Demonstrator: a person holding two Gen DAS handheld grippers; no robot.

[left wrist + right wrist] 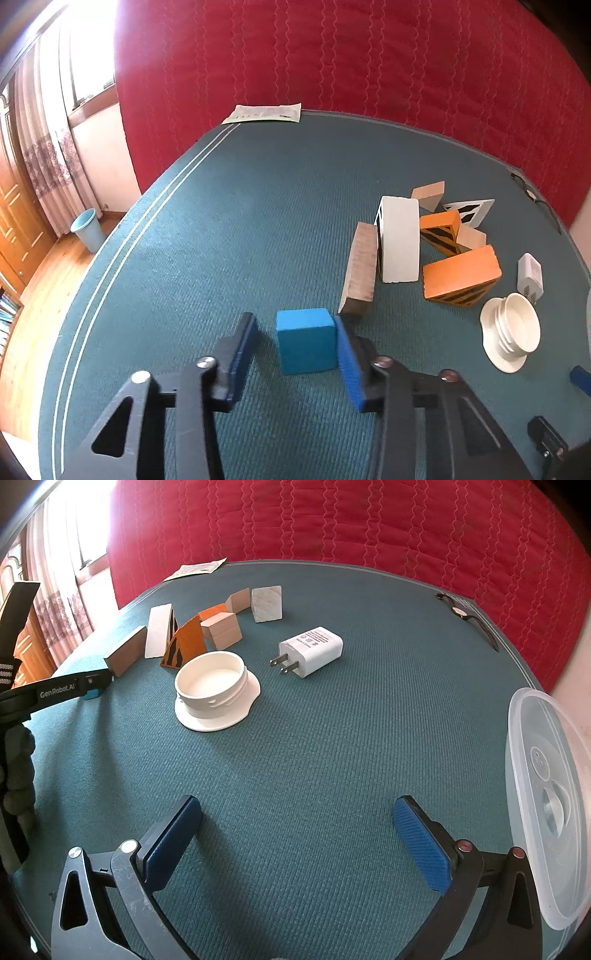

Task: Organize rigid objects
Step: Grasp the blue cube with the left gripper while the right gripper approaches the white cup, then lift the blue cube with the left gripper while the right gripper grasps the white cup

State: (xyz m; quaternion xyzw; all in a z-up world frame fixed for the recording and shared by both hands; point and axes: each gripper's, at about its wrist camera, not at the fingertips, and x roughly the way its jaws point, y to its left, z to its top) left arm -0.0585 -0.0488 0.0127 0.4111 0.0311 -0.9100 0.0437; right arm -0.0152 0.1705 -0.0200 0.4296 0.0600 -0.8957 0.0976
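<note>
Grasping blue cube [306,339] | left gripper [295,354] jaws apart, straddling cube, right pad touching | centring advised before closing | right gripper [295,845] jaws wide, unladen | block pile [399,240] at 1 o'clock

Left hand-held gripper [297,341]: held low, angled downward, jaws partly spread, the right blue pad [349,363] touching a blue cube [306,339], the left pad clear of it. Right hand-held gripper [297,843]: jaws spread wide, nothing between them.
</note>
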